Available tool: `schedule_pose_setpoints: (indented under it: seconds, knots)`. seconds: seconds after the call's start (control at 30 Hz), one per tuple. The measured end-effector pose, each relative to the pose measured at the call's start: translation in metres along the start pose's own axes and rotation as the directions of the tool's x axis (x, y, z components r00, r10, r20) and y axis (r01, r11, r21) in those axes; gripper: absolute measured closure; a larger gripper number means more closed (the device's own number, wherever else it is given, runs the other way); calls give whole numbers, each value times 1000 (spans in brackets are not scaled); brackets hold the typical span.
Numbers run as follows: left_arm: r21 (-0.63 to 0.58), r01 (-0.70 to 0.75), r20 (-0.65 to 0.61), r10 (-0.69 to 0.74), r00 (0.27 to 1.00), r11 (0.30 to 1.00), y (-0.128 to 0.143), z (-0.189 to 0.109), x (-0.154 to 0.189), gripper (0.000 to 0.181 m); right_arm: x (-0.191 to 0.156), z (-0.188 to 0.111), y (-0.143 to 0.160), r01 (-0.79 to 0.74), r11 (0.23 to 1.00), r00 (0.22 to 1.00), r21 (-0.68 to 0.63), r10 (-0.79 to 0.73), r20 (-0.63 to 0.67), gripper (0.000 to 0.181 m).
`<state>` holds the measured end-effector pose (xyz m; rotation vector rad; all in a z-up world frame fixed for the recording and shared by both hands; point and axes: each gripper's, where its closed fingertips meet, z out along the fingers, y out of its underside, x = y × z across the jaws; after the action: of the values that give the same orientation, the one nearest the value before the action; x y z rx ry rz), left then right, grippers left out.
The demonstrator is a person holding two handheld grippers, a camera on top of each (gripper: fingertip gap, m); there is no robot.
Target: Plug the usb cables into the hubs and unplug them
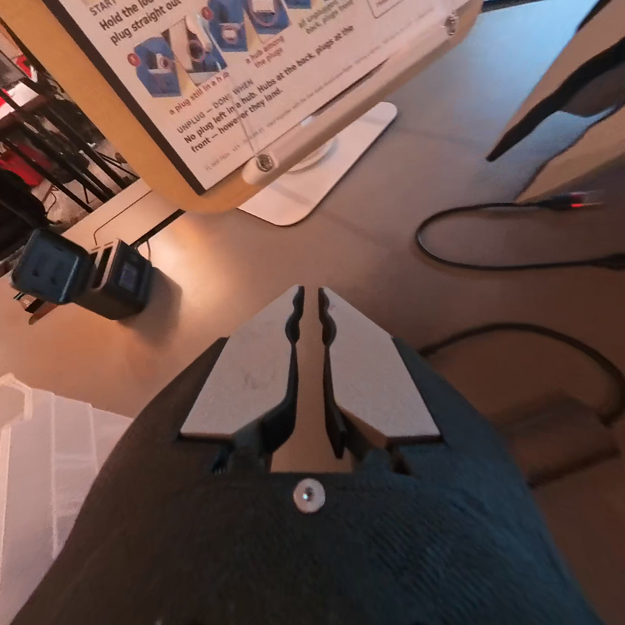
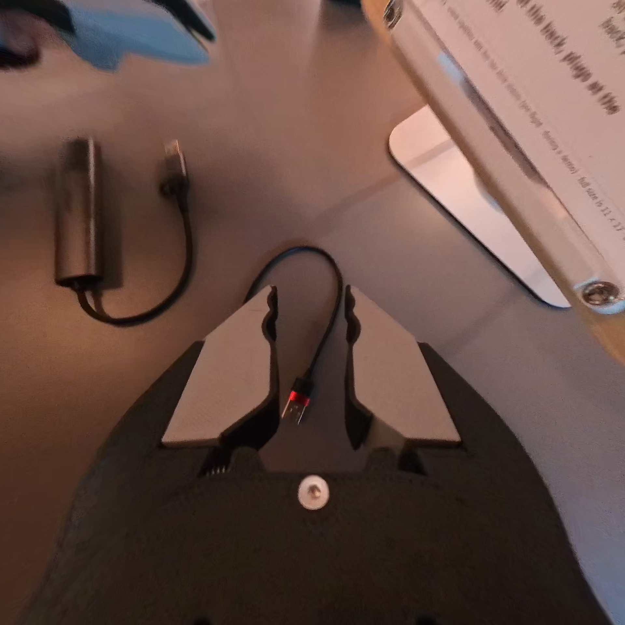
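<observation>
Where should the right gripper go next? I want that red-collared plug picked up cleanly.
Probably straight down, then close. The right gripper is open, and the red-collared plug lies loose on the table between its fingers, touching neither; the grey hub waits off to the left.

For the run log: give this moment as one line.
left gripper nearly shut, empty | right gripper open over red-collared plug | hub untouched

Before you, a printed instruction sheet [image 1: 236,67] sits framed on a white stand base [image 1: 324,176]. At your left, a dark boxy device [image 1: 84,274] rests on the table [image 1: 253,257]; a translucent container [image 1: 44,456] lies nearer.
</observation>
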<state>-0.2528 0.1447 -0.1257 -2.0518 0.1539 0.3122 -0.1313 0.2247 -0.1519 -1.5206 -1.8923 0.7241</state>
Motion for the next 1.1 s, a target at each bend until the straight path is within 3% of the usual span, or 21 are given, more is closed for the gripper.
schedule_pose_setpoints:
  seconds: [0.17, 0.3, 0.43, 0.6, 0.9, 1.1]
  knots:
    - [37, -45, 54, 43, 998, 998, -2, 23, -18, 181, 20, -15, -32, -79, 971, 986, 226, 110, -128, 145]
    - [5, -51, 115, 50, 992, 999, 10, 27, -32, 181, 14, -19, -45, -8, 962, 975, 273, 68, -210, 146]
    - [69, 191, -35, -189, 981, 979, 8, 14, -15, 181, -5, -22, -60, 60, 934, 971, 351, 27, -238, 158]
    - [119, 119, 0, -120, 993, 986, -6, 6, -12, 181, -22, -23, -69, 121, 887, 954, 446, 20, -300, 168]
    - [141, 98, -23, -96, 995, 985, -8, 0, 6, 181, -54, -10, -59, -25, 853, 984, 521, 113, -137, 177]
    - [121, 102, -52, -96, 994, 987, -2, 6, 12, 181, -81, 3, -60, 34, 873, 997, 486, 5, -79, 174]
